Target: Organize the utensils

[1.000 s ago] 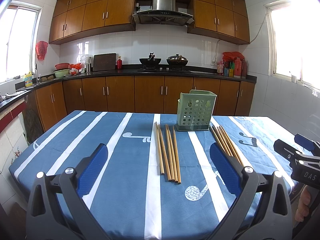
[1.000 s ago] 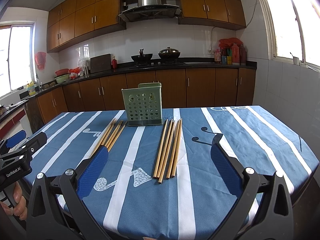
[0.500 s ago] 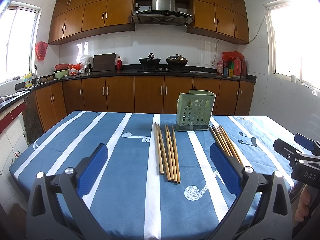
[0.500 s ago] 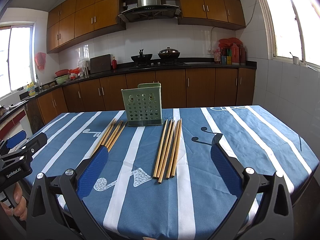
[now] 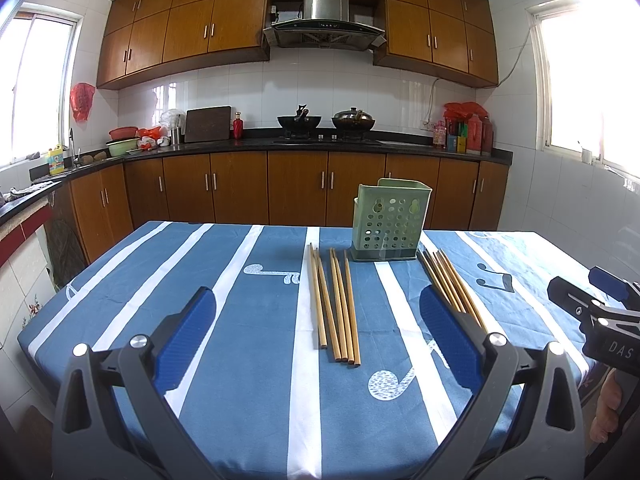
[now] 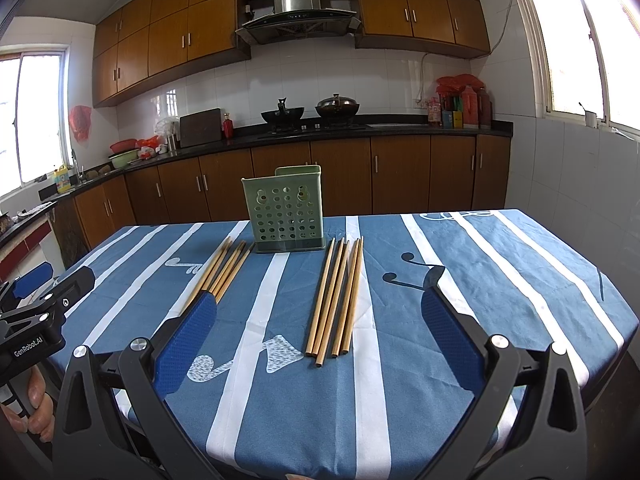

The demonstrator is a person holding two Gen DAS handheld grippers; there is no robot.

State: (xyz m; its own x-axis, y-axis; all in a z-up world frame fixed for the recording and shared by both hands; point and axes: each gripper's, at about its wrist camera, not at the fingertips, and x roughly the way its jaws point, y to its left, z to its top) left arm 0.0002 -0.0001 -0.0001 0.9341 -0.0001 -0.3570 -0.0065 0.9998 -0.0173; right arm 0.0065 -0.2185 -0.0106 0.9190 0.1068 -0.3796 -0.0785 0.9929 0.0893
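Left gripper point(image 5: 316, 324) spread wide, nothing between the blue pads point(image 5: 188, 332), hovering over the near edge of the table point(image 5: 120, 280) with its blue-and-white striped cloth. Right gripper point(image 6: 318, 326) same state: fingers wide apart, empty, also at the near edge. Each tool shows in the other's view, off to the side, well apart. Two chopstick bundles lie flat on the cloth. Left bundle point(image 5: 334, 304) sits straight ahead of the left gripper, between its fingers in view; I count five sticks, ends staggered. Right bundle point(image 6: 336, 296) sits straight ahead of the right gripper; looks like five or six sticks, can't separate them cleanly. In the right wrist view the left bundle's near ends are hidden behind the left-hand pad. Beyond both bundles, one green perforated utensil holder point(image 5: 390, 220) stands upright between their far ends, near them; touching or not, can't tell. Nothing visible inside it.
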